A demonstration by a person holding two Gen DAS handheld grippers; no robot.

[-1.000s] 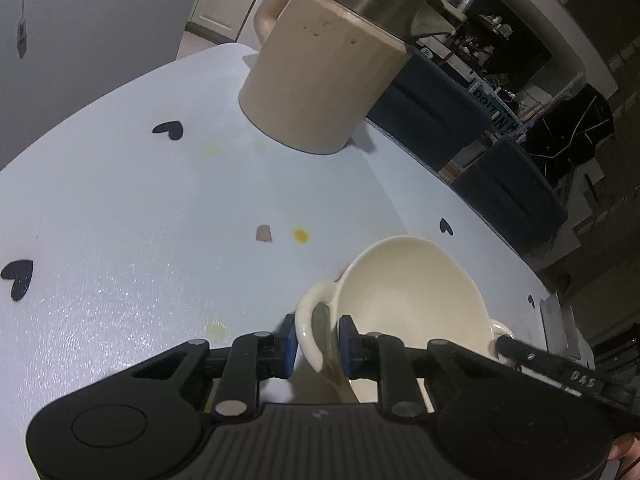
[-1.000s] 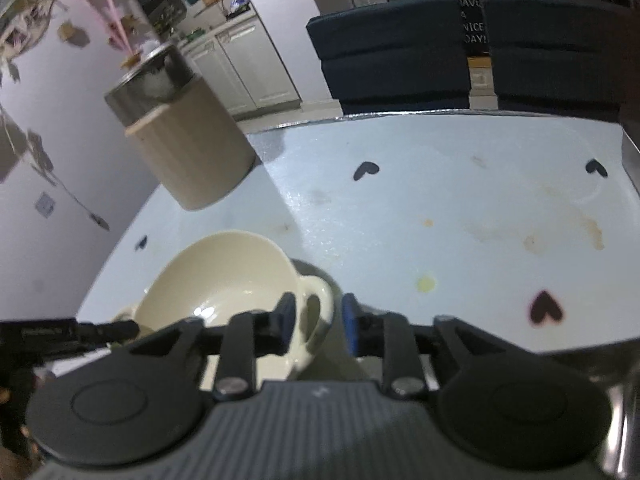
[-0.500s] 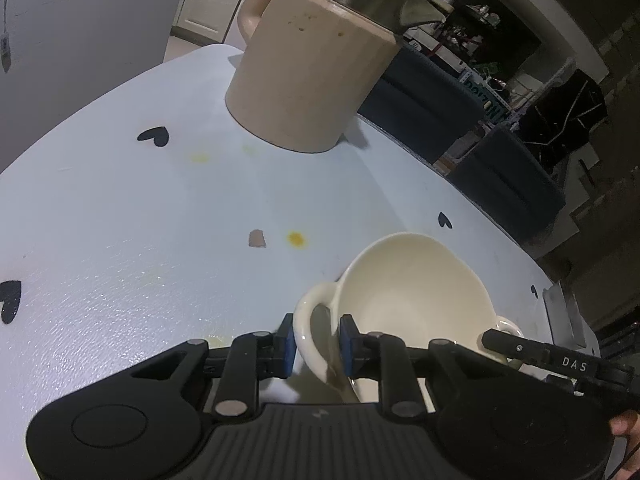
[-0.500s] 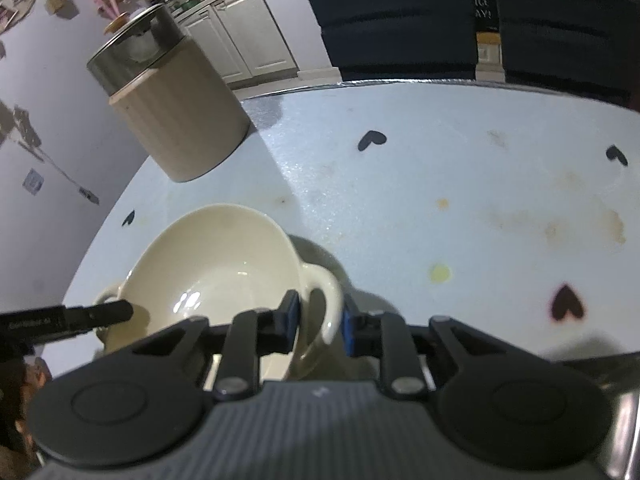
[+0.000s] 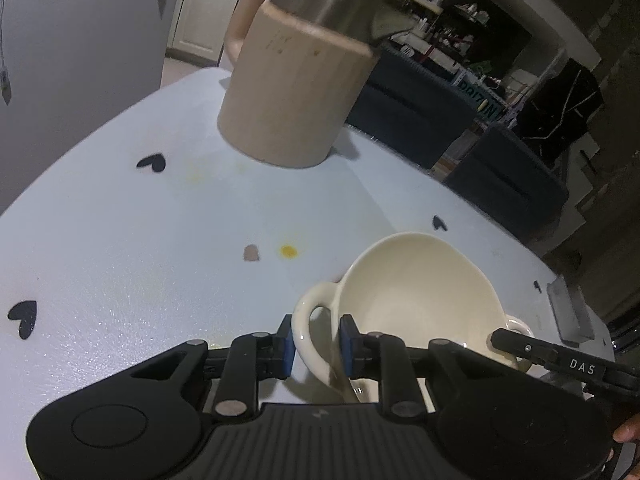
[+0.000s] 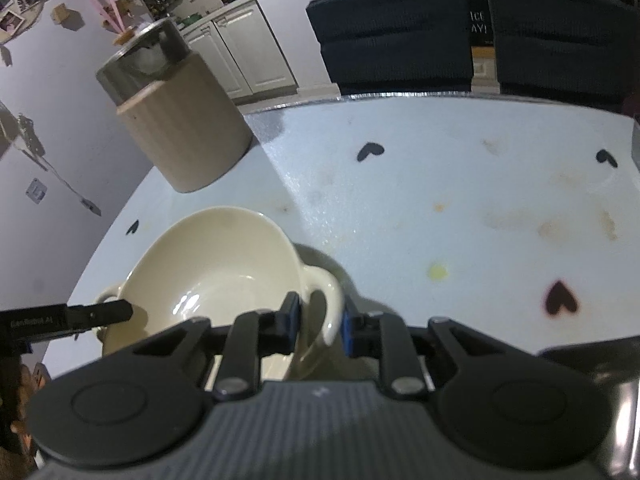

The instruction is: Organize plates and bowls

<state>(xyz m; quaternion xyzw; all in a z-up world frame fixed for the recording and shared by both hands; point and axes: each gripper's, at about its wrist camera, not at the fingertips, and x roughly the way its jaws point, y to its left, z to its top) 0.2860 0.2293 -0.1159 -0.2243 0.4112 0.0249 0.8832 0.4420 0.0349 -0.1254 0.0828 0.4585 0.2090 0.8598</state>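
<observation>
While the worktop [image 6: 460, 184] runs bare and wide toward twelve and two o'clock in the right wrist view, its curved edge falls away close at nine o'clock, just past the bowl [image 6: 224, 272]. Two dark chairs [image 6: 392, 32] stand beyond the far edge. The right hand-held gripper [image 6: 319, 322] is narrowed onto the bowl's right handle [image 6: 330, 300], pads pressing either side of the loop. The left hand-held gripper [image 5: 317, 340] is likewise narrowed on the opposite handle [image 5: 306, 320] (its tip shows at nine o'clock in the right view). The cream bowl sits at the near side of the worktop between the two, and is empty. A beige ribbed canister [image 5: 296, 92] with a metal top stands well apart at eleven o'clock; its contents cannot be seen.
</observation>
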